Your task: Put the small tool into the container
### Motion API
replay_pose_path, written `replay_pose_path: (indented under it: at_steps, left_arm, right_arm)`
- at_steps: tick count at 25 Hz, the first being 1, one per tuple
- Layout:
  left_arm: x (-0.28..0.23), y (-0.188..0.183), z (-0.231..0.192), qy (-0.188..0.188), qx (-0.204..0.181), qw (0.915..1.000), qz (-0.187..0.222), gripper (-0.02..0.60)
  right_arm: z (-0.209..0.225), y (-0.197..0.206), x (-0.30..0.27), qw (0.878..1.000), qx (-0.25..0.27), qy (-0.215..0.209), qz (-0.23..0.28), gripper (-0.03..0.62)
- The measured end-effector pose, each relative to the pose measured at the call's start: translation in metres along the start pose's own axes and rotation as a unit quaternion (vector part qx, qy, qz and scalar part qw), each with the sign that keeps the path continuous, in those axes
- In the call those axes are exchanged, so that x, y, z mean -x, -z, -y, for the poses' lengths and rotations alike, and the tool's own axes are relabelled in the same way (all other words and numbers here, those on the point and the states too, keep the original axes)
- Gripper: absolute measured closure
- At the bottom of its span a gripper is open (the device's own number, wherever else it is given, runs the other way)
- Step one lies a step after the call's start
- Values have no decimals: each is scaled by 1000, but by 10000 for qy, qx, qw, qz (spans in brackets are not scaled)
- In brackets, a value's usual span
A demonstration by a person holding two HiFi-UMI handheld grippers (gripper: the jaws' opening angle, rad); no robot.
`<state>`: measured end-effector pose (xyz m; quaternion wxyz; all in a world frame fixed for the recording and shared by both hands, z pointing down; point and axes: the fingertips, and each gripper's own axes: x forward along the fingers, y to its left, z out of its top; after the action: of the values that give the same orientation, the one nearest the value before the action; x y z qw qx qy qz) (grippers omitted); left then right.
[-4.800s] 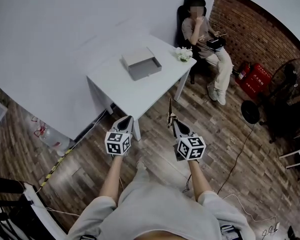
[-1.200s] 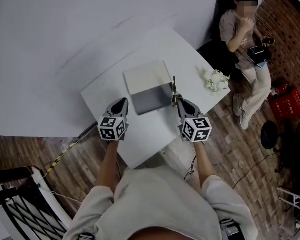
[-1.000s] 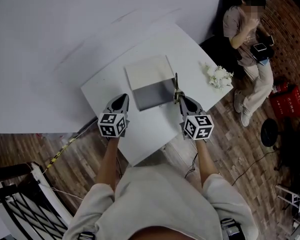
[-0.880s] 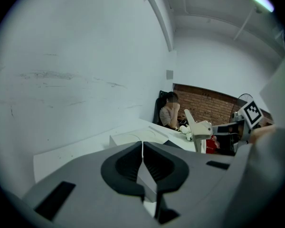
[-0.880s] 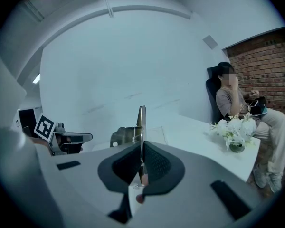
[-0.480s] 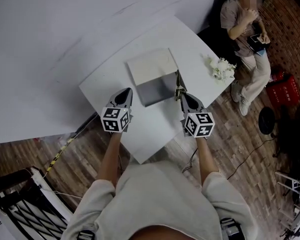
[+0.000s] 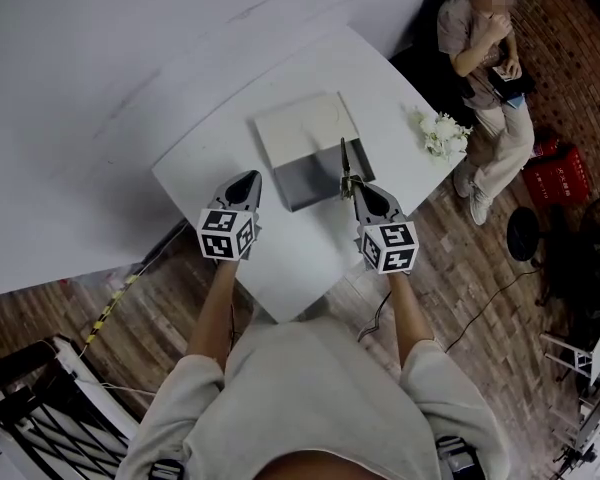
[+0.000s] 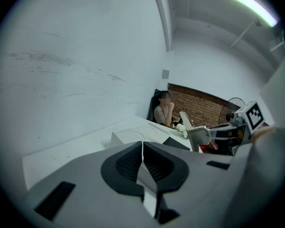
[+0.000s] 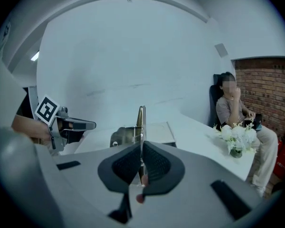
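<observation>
The small tool [image 7: 343, 160] is a thin metal piece that stands up from my right gripper [image 7: 352, 185], which is shut on it. In the right gripper view the tool [image 9: 141, 122] rises between the pads of the right gripper [image 9: 142, 144]. The container [image 7: 305, 128] is a white box with a grey open part facing me, and the tool's tip hangs over that grey part. The container [image 9: 156, 129] lies just beyond the jaws. My left gripper [image 7: 252, 176] hovers left of the box. In its own view the left gripper [image 8: 142, 144] is shut and empty.
The white table [image 7: 280, 258] stands against a white wall. A small bunch of white flowers [image 7: 442, 136] sits at its right corner. A person [image 7: 485, 38] sits on a chair past that corner. A red crate [image 7: 555, 178] and cables lie on the wooden floor.
Both grippers have drifted forward and slightly down over the table. The tool's tip, earlier at the box's right edge, now overlaps its grey open part.
</observation>
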<state>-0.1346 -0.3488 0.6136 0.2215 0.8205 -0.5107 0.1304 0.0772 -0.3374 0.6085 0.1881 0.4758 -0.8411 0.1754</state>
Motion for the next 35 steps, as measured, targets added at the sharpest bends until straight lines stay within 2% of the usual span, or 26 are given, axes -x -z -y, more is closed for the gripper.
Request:
replay_pose_path:
  at_steps: [8, 12, 16, 19, 26, 31, 35]
  left_arm:
    - [-8, -2, -8, -12, 107, 9999, 7, 568]
    - [-9, -1, -11, -46, 133, 9999, -6, 568]
    - [-12, 0, -16, -81, 271, 9996, 16, 568]
    - [-12, 0, -17, -107, 287, 9995, 21, 568]
    - [-15, 4, -18, -150, 291, 9995, -50, 568]
    - [-15, 5, -19, -186, 280, 9994, -62, 568]
    - [-14, 6, -21, -198, 283, 9994, -57, 568]
  right_arm:
    - [-7, -4, -18, 9945, 996, -138, -295, 591]
    - [-13, -4, -28, 9828, 1772, -224, -479, 592]
    - [-18, 2, -38, 9656, 2501, -300, -651, 592]
    - [-21, 6, -43, 9457, 3134, -370, -774, 591]
    - [-26, 18, -52, 8899, 4404, -636, -998, 592]
    - [-26, 26, -55, 8434, 5200, -825, -1071, 591]
    - [-28, 32, -57, 8015, 5796, -969, -1109, 591]
